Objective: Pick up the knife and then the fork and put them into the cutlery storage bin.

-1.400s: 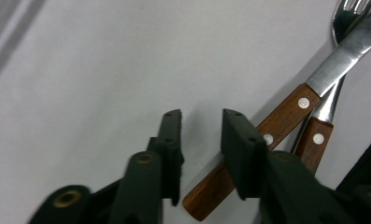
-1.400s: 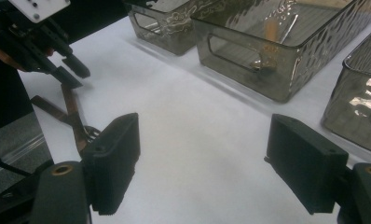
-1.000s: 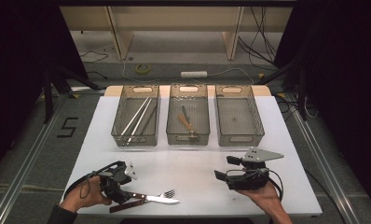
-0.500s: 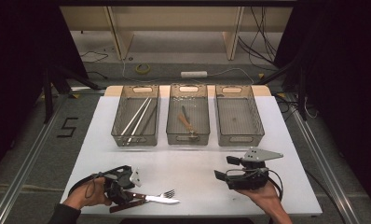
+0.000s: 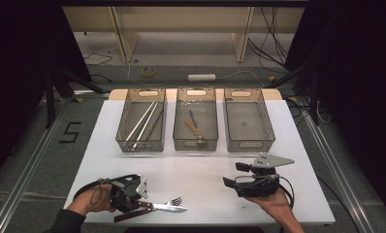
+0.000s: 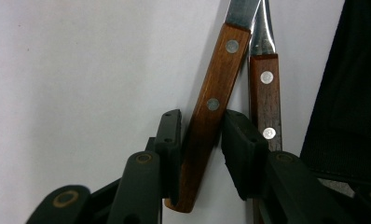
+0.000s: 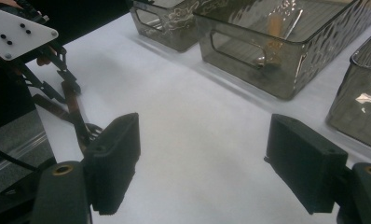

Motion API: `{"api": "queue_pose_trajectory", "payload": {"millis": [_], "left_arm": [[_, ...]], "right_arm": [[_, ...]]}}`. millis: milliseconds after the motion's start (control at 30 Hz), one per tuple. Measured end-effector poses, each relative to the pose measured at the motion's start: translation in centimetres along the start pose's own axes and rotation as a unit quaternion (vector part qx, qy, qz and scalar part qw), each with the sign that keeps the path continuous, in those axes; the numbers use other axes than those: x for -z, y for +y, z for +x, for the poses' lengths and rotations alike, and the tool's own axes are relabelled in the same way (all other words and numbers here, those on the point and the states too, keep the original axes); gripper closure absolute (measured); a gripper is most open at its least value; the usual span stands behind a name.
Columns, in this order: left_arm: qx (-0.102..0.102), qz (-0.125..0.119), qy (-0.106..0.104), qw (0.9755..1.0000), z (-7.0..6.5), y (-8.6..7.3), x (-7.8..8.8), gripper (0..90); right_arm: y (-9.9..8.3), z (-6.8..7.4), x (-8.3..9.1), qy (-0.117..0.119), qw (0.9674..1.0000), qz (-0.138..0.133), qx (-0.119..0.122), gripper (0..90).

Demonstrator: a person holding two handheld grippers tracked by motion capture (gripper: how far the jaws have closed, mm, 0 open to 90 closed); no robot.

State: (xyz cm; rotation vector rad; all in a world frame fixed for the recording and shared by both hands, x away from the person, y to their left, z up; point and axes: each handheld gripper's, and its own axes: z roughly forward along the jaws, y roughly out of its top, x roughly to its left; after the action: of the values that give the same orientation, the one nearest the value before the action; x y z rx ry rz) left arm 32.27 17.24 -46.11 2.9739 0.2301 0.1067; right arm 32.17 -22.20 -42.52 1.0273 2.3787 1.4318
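Left tongs point(image 6: 200, 140) have just been closing around the lighter wooden handle point(image 6: 210, 112) of the knife point(image 5: 174, 208), near the front edge of the white surface point(image 5: 196, 170). In the left gripper view the handle sits between the jaws, butt end low. The right pad looks to be on the wood; the left pad is at the edge or just shy of it, so I can't call it clamped yet. A second, darker handle point(image 6: 265, 100) lies right beside it, touching or nearly so near the blades; that's the fork point(image 5: 169, 202), tines visible in the high view. Right tongs point(image 7: 211, 168) are wide open, nothing between them, held above the bare surface on my right, well apart from the cutlery. Handling, my read: knife is stiff and light, riveted wood scales give decent friction, steel blade would be slippery, so the handle is the place to hold. Current grip is near the butt, so the blade end will likely droop or pivot when lifted; closer to the middle rivet would balance better. Risk: right jaw sits between the two handles and could drag the fork along. Three mesh bins point(image 5: 197, 124) stand at the far side; left one has chopsticks point(image 5: 141, 120), the middle one some cutlery, the right one looks empty.
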Motion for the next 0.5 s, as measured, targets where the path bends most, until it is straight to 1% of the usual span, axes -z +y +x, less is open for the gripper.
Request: {"api": "queue_pose_trajectory", "payload": {"millis": [100, 167, 300, 367, 500], "left_arm": [[-0.005, -0.002, 0.0, 1.0, -0.06, 0.02, -0.02, 68.2], [-0.017, 0.002, 0.0, 0.9999, -0.02, 0.06, 0.02, 68.7], [-0.026, -0.002, 0.0, 0.9997, -0.11, 0.07, 0.0, 70.1], [-0.033, 0.001, -0.001, 0.9995, -0.09, 0.07, 0.02, 70.8], [-0.035, -0.001, -0.004, 0.9994, -0.11, 0.05, 0.01, 72.4]], "right_arm": [[0.0, 0.01, -0.01, 0.0, 1.0, 0.0, 0.0, 26.7], [0.0, 0.02, -0.02, 0.0, 1.0, 0.001, 0.0, 26.7], [0.0, 0.04, -0.03, 0.001, 1.0, 0.001, 0.001, 26.7], [0.01, 0.05, -0.03, 0.001, 1.0, 0.002, 0.001, 26.7], [0.02, 0.06, -0.04, 0.001, 1.0, 0.002, 0.0, 26.7]]}}
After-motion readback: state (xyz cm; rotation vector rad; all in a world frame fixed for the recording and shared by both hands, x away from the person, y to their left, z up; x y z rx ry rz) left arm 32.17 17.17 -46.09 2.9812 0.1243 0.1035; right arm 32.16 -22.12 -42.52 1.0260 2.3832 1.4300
